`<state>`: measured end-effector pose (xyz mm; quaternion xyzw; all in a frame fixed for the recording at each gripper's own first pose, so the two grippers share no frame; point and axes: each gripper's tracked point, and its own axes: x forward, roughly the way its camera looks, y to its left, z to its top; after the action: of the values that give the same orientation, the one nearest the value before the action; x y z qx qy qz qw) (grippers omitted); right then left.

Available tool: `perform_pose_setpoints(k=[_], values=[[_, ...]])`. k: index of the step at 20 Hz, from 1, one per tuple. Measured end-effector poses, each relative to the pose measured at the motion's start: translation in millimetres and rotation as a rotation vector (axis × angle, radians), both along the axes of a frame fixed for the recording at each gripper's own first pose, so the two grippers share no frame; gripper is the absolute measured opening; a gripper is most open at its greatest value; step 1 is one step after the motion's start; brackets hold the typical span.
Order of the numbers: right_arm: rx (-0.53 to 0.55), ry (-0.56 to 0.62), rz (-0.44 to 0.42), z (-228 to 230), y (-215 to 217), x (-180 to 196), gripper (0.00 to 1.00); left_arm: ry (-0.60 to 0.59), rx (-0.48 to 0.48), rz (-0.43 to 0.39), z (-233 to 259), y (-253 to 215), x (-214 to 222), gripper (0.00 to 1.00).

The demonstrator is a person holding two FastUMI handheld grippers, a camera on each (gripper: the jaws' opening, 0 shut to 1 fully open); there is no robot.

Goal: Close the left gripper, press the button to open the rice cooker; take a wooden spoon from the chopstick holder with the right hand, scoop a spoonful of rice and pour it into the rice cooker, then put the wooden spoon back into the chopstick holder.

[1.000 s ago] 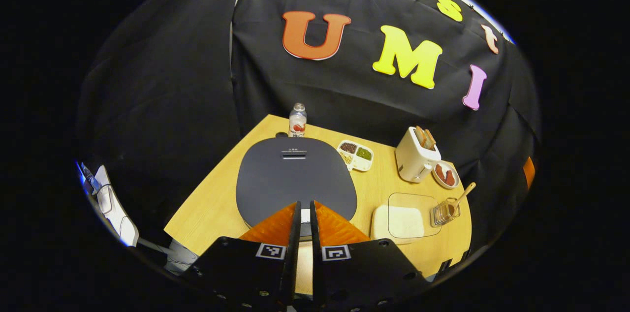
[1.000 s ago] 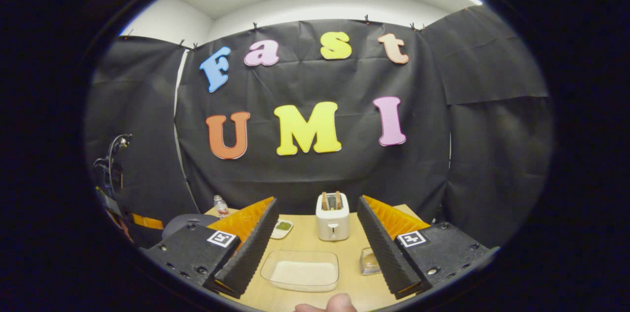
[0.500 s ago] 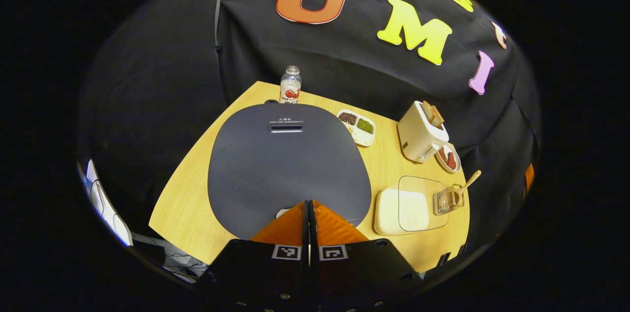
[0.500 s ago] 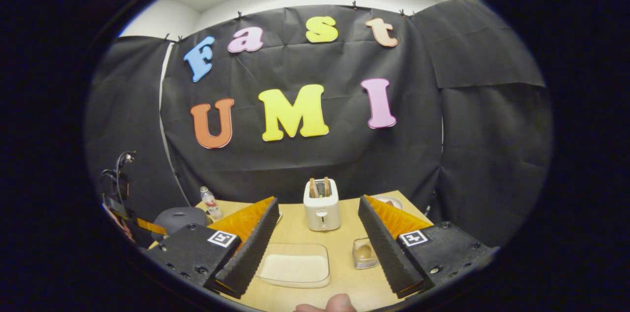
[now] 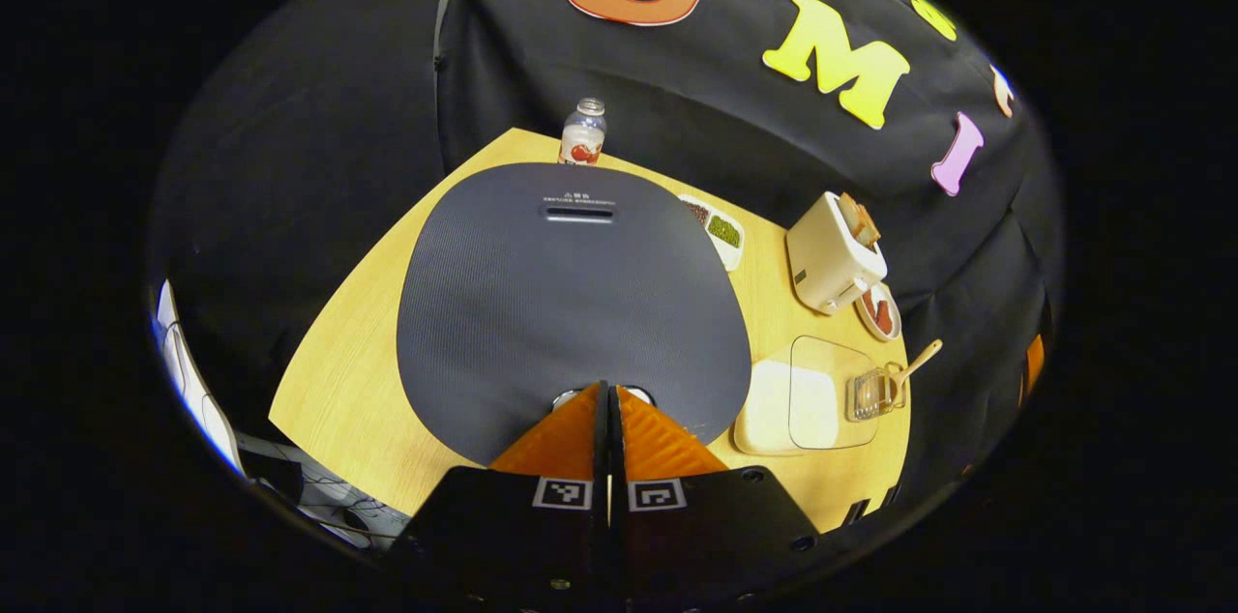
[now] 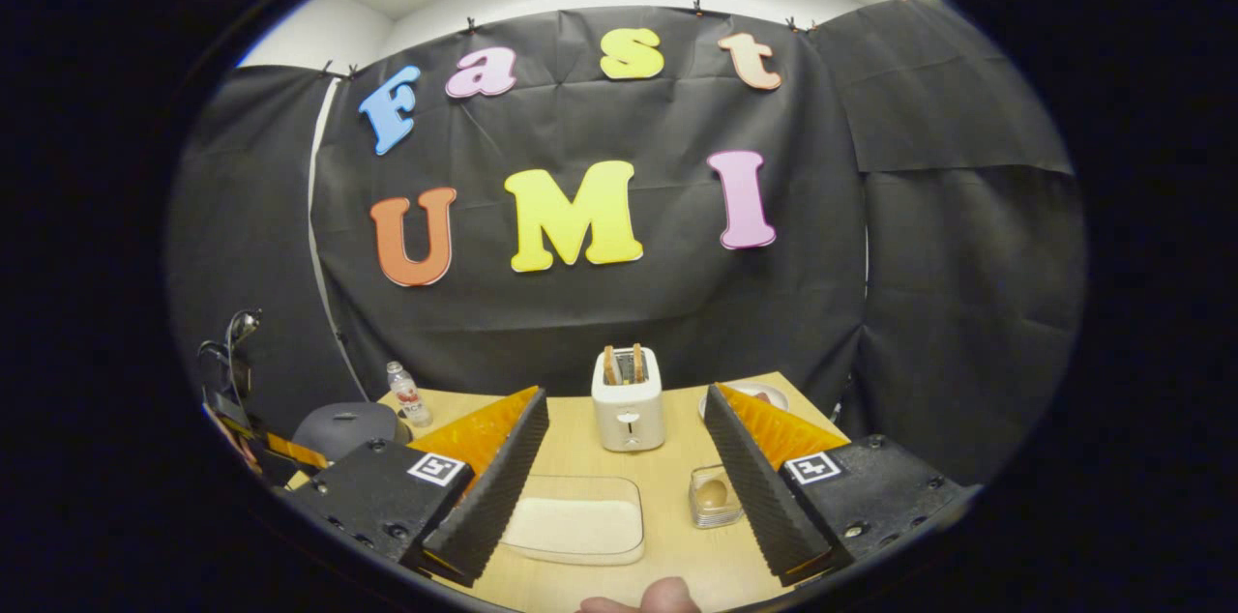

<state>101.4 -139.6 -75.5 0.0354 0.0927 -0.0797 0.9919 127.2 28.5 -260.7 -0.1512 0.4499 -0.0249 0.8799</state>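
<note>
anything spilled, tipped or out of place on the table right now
Nothing stands out. The dark grey rice cooker is shut, the clear rectangular rice tray sits flat, and the wooden spoon leans in its clear chopstick holder.

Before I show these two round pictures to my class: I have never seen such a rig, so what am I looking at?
A person holds a hand-held gripper in each hand; a fisheye camera rides on each. In the left gripper view, the left hand-held gripper is shut, empty, its tips at the front edge of the closed rice cooker. In the right gripper view, the right hand-held gripper is open, above the wooden table. There stand a rice tray, a toaster, a bottle and a chopstick holder with the wooden spoon.
</note>
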Motion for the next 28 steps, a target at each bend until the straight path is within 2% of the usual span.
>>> perform_pose_setpoints(k=[4,6,12,16,18,20,24,27,28], values=[[0.000,0.004,0.008,4,3,-2,1.00,-0.009,-0.049,0.005,4,-1,2,0.00],[-0.016,-0.012,0.020,14,5,-2,1.00,-0.032,-0.021,0.005,10,1,2,0.00],[-0.063,-0.060,0.052,35,10,-7,1.00,-0.285,0.096,0.053,89,11,27,0.01],[-0.079,-0.073,0.045,41,7,-13,1.00,-0.471,0.089,0.099,150,15,47,0.01],[-0.083,-0.072,0.038,41,2,-16,1.00,-0.550,0.112,0.113,175,24,54,0.06],[-0.094,-0.068,0.029,41,-3,-19,1.00,-0.582,0.116,0.109,190,26,51,0.13],[-0.091,-0.065,0.013,39,-12,-26,1.00,-0.627,0.110,0.090,204,11,42,0.33],[-0.082,-0.050,0.005,34,-18,-27,1.00,-0.670,0.125,0.075,217,2,31,1.00],[-0.074,-0.048,-0.001,33,-22,-28,1.00,-0.691,0.122,0.075,223,-4,31,0.97]])
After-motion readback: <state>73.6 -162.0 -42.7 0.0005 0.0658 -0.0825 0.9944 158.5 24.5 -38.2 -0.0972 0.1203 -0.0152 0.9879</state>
